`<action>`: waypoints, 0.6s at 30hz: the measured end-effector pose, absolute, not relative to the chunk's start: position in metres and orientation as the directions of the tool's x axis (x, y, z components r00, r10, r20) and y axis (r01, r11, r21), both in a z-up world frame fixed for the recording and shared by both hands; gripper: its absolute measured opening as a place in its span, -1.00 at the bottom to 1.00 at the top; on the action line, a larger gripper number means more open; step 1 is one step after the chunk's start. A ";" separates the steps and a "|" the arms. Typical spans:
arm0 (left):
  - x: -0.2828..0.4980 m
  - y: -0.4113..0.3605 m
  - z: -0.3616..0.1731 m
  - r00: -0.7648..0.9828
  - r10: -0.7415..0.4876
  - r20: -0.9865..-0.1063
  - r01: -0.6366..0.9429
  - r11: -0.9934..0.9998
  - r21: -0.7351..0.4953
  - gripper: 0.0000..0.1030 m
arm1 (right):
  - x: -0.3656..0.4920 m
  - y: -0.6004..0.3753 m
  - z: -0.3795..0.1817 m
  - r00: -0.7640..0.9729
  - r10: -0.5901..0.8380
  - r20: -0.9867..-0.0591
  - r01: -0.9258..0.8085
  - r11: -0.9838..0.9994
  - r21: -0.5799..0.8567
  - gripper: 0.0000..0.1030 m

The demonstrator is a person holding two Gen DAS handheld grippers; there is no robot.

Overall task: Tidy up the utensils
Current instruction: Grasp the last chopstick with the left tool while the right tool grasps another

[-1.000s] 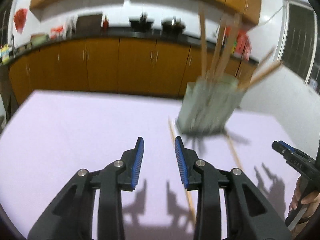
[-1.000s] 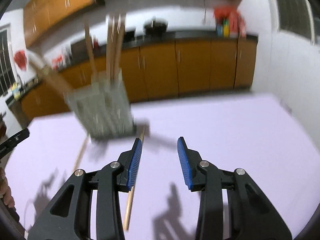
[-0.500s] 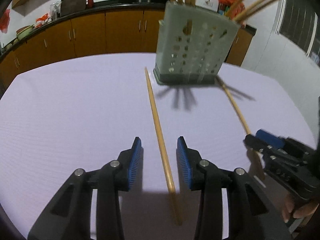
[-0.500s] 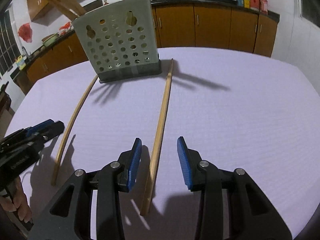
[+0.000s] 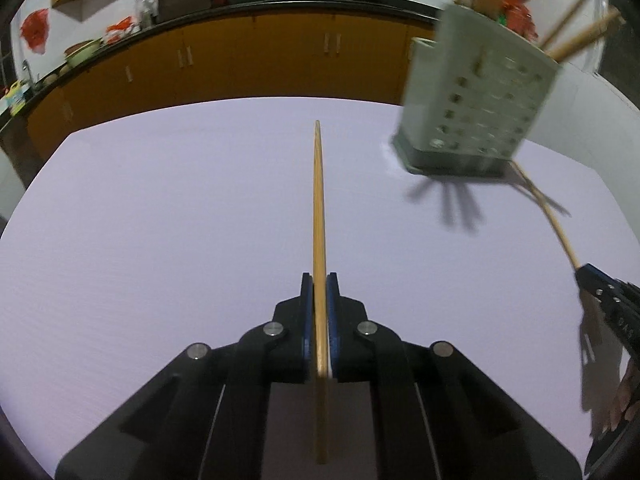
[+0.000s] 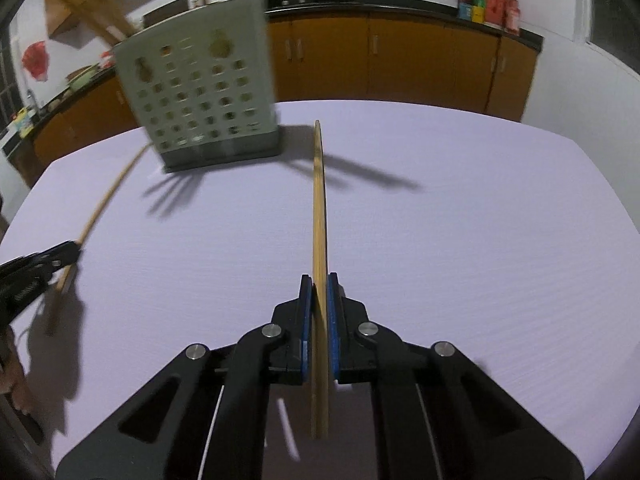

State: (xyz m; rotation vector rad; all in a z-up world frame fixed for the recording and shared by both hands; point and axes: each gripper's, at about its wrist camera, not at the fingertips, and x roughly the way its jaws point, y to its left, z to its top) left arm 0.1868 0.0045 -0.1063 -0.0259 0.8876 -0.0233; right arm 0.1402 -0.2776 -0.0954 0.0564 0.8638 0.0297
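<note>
Left gripper (image 5: 319, 280) closed tight on a chopstick (image 5: 319, 200), blue pads (image 5: 305, 316) pressing both sides. The stick runs straight forward along the fingers, tip pointing out over the purple table (image 5: 160, 220), rear end sticking back past the pads over the gripper body. Gripper is level-ish, angled slightly down at the tabletop, aimed toward the far cabinets (image 5: 240, 60).

Right gripper (image 6: 319, 280) same deal: clamped on a second chopstick (image 6: 319, 200), pads (image 6: 305, 320) snug on it, stick lined up with the fingers, tip ahead near the holder's base. Pose tilted down over the table (image 6: 480, 220).

Holder (image 5: 476, 108) sits on the table ahead-right of the left gripper, perforated grey-green box, blurred, with several chopsticks sticking up and leaning out the top. In the right view the holder (image 6: 200, 96) is ahead-left.

Each gripper shows in the other's view at the frame edge: right gripper (image 5: 592, 276) at far right with its stick (image 5: 548, 208) reaching toward the holder base; left gripper (image 6: 68, 250) at far left with its stick (image 6: 108, 196). Whether the sticks touch the table, cannot tell.
</note>
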 end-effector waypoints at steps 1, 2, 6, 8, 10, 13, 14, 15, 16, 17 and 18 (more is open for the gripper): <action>0.187 0.007 -0.106 0.631 -0.028 -0.775 0.005 0.999 -0.032 -0.83 | 0.142 -0.280 -0.095 0.651 0.042 -0.758 0.002 0.998 0.057 -0.84; 0.188 0.010 -0.106 0.632 -0.023 -0.774 -0.001 1.000 -0.031 -0.81 | 0.142 -0.281 -0.095 0.651 0.038 -0.759 0.004 0.999 0.054 -0.84; 0.187 0.011 -0.107 0.639 -0.024 -0.769 0.008 1.000 -0.024 -0.72 | 0.144 -0.281 -0.097 0.645 0.033 -0.763 0.004 0.999 0.046 -0.82; 0.188 0.010 -0.107 0.639 -0.029 -0.769 0.016 1.000 -0.024 -0.67 | 0.143 -0.281 -0.098 0.646 0.029 -0.763 0.004 0.999 0.042 -0.82; 0.188 0.008 -0.107 0.639 -0.029 -0.769 0.020 1.000 -0.021 -0.65 | 0.143 -0.282 -0.098 0.645 0.033 -0.763 0.005 0.999 0.047 -0.82; 0.188 0.010 -0.107 0.634 -0.026 -0.773 0.016 1.000 -0.021 -0.64 | 0.144 -0.282 -0.099 0.645 0.035 -0.763 0.005 0.999 0.051 -0.81; 0.188 0.011 -0.106 0.634 -0.029 -0.773 0.016 1.000 -0.024 -0.64 | 0.143 -0.282 -0.099 0.645 0.036 -0.763 0.005 0.999 0.051 -0.81; 0.187 0.011 -0.106 0.634 -0.034 -0.772 0.016 0.999 -0.031 -0.64 | 0.143 -0.282 -0.099 0.645 0.035 -0.763 0.006 0.999 0.051 -0.81; 0.188 0.012 -0.106 0.634 -0.037 -0.772 0.016 0.999 -0.034 -0.64 | 0.143 -0.282 -0.098 0.645 0.034 -0.763 0.006 0.999 0.049 -0.81; 0.187 0.013 -0.106 0.634 -0.040 -0.772 0.016 0.999 -0.039 -0.64 | 0.144 -0.281 -0.098 0.645 0.033 -0.764 0.005 0.999 0.048 -0.80; 0.187 0.013 -0.106 0.635 -0.040 -0.772 0.016 0.999 -0.040 -0.64 | 0.143 -0.282 -0.098 0.645 0.031 -0.764 0.005 0.999 0.046 -0.80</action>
